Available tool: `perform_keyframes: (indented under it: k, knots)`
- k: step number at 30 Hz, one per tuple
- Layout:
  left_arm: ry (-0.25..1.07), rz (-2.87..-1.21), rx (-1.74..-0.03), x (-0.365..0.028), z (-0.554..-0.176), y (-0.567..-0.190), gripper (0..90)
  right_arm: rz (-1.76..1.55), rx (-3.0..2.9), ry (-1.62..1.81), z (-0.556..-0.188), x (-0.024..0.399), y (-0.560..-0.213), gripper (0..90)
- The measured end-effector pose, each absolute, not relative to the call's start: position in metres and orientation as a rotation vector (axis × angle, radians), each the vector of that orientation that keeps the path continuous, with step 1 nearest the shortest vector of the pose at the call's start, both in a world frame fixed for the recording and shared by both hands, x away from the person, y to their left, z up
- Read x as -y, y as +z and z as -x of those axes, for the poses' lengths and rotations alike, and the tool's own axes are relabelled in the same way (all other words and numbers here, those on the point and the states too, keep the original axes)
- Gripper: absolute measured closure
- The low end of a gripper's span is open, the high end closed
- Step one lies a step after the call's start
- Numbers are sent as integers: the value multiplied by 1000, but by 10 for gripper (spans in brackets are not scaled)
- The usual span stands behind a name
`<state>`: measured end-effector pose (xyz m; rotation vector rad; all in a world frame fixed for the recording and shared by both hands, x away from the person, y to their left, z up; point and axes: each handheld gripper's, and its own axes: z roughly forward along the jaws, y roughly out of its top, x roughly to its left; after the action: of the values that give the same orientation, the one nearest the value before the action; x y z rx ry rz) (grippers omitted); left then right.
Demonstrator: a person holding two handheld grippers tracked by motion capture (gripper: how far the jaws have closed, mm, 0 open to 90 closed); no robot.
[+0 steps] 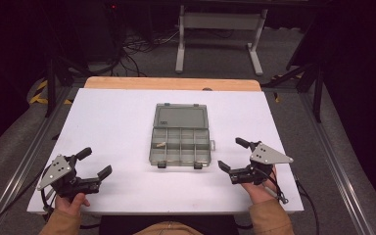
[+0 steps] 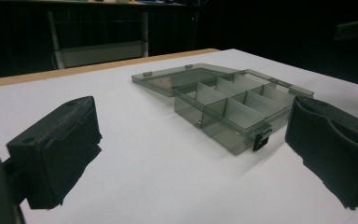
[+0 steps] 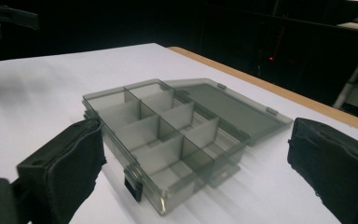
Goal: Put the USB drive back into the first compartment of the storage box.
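I read the open compartment box (image 1: pixel 181 133) as translucent smoke-grey hard plastic, smooth and slightly glossy; its flat lid (image 1: pixel 180 116) shows the same finish; the two small front latches (image 2: pixel 262 139) look opaque black plastic. The white table cover (image 1: pixel 112 122) appears matt, smooth and paper-like; the strip of tabletop at its far edge (image 1: pixel 171 83) looks like light wood, faintly satin. On the left gripper (image 1: pixel 94 163) I see matt black pads (image 2: pixel 58 149) with a rough, grainy texture; the right gripper (image 1: pixel 233 154) carries a grey three-cornered plate (image 1: pixel 268 153) that looks like matt metal.
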<state>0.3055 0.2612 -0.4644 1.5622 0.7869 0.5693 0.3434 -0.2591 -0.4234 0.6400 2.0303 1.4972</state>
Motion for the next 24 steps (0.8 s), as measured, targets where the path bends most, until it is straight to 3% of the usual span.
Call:
perform_keyframes:
  k: [10,24]
  knots:
    - [569,-1563,-779,-262,-305,-465,35,-734,-2014,1503,-341,280,-451,26]
    - [568,-1539,-774,-265,-306,-466,33,-749,-2038,1510,-341,277,-465,24]
